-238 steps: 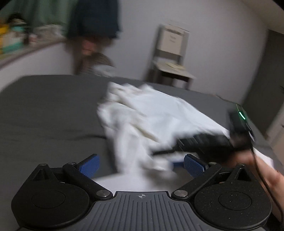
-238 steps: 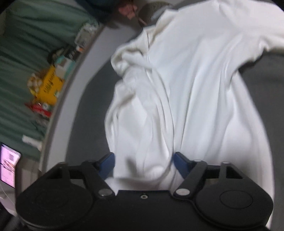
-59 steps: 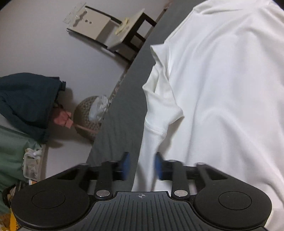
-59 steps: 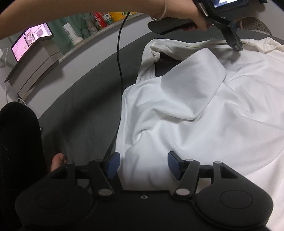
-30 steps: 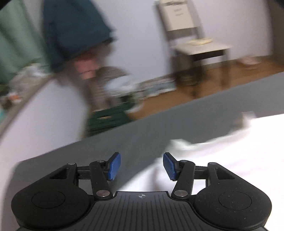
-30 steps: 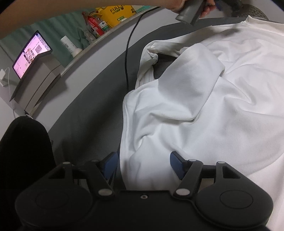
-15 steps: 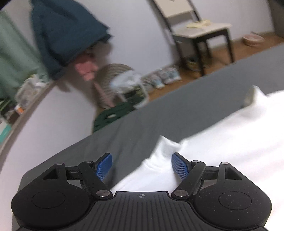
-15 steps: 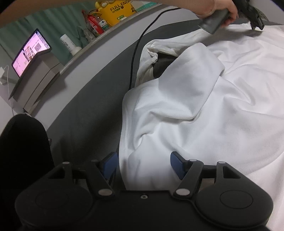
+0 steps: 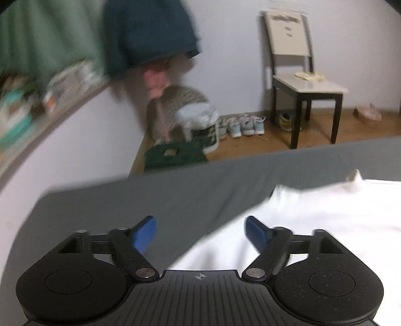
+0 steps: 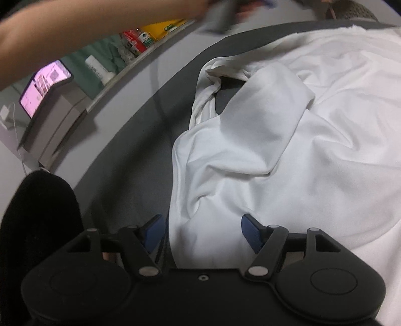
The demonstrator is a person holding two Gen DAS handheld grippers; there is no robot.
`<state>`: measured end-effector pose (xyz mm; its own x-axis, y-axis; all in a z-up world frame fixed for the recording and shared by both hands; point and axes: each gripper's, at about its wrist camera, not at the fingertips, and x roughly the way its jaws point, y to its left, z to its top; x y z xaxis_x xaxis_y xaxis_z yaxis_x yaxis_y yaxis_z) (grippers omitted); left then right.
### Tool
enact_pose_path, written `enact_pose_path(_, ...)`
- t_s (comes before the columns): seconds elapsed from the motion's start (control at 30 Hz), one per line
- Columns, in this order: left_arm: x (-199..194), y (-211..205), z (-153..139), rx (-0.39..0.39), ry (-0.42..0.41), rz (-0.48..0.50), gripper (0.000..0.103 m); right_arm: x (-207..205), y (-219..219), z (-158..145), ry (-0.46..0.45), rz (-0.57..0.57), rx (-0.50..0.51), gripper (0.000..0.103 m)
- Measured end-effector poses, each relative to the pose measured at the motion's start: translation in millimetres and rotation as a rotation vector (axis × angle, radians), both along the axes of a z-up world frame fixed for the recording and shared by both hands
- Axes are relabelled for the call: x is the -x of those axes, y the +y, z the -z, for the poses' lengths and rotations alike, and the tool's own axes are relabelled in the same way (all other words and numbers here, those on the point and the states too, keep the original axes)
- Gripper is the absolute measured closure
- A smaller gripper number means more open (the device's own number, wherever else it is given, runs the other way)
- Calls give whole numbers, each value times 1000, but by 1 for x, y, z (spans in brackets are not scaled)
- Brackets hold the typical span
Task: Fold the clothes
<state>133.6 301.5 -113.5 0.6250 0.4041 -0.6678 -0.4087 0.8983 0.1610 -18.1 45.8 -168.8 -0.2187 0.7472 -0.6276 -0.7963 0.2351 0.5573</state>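
Observation:
A white garment (image 10: 288, 155) lies spread and rumpled on the grey bed sheet (image 10: 140, 160), one sleeve folded over its body. My right gripper (image 10: 203, 234) hovers low over the near hem; cloth lies between its fingers but the pads stand apart from it. In the left wrist view, my left gripper (image 9: 200, 233) is above the garment's far edge (image 9: 313, 220). Its jaws are opening, and only sheet and loose cloth lie below them, with nothing pinched. From the right wrist view the left gripper (image 10: 220, 15) is a blur at the top edge, at the end of a bare arm (image 10: 100, 30).
Beyond the bed sheet (image 9: 175, 195) stand a chair (image 9: 303, 82), shoes (image 9: 240, 125), a white bucket (image 9: 200, 130) and a hanging dark blue coat (image 9: 147, 32). A ledge with bottles (image 10: 135, 40) and a lit screen (image 10: 42, 85) runs along the left. A dark-clothed limb (image 10: 37, 225) is near my right gripper.
My left gripper's jaws have spread wider. The left hand has lifted away from the garment's collar toward the far edge, now blurred. The right gripper has stayed put.

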Motion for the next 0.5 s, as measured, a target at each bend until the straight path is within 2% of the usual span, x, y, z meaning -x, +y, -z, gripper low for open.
enact_pose_path(0.03,29,9,-4,35,11,-32,0,2,0,-1,-11,2,4,36)
enact_pose_path(0.13,109,25,-5,112,66,-98,0,8,-3,-5,-38,8,12,36)
enact_pose_path(0.27,185,25,13,163,168,-159,0,15,-7,-8,-86,12,33,36)
enact_pose_path(0.37,220,20,28,216,148,-176,0,19,-9,-11,-119,18,48,36)
enact_pose_path(0.5,235,22,49,302,37,-254,1,21,-13,-12,-143,42,69,36)
